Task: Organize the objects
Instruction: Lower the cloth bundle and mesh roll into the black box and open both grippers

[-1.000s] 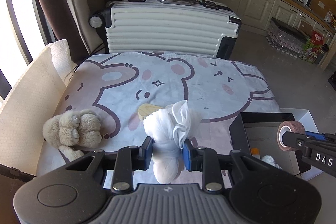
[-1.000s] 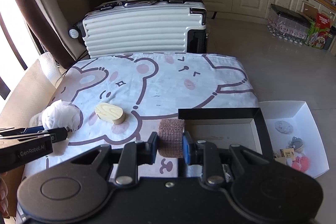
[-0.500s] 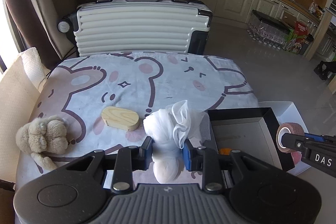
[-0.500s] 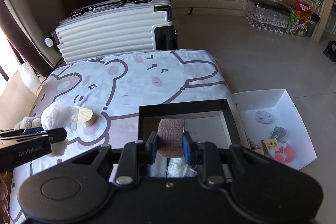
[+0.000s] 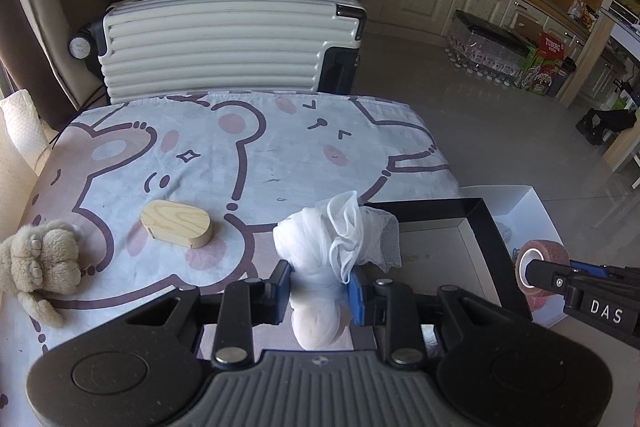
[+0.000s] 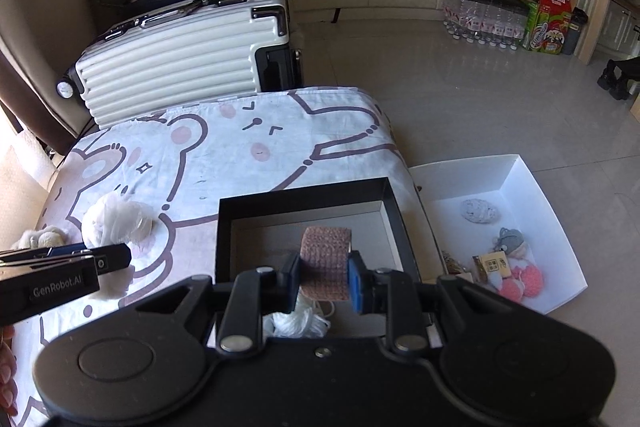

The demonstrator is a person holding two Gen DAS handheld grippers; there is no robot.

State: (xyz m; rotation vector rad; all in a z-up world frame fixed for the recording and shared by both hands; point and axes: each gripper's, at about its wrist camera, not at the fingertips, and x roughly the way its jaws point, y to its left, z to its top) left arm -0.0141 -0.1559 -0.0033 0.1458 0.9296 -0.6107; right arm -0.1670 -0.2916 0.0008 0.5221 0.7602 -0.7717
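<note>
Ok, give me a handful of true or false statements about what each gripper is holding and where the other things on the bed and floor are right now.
1. The left gripper is shut on the white gauze bundle. True.
2. The right gripper is open and holds nothing. False: it is shut on the brown bandage roll.
3. The bandage roll is held above the black box. True.
4. The wooden oval block lies inside the black box. False: it lies on the bear-print sheet.
5. The plush toy sits in the white tray on the floor. False: it lies on the sheet.
</note>
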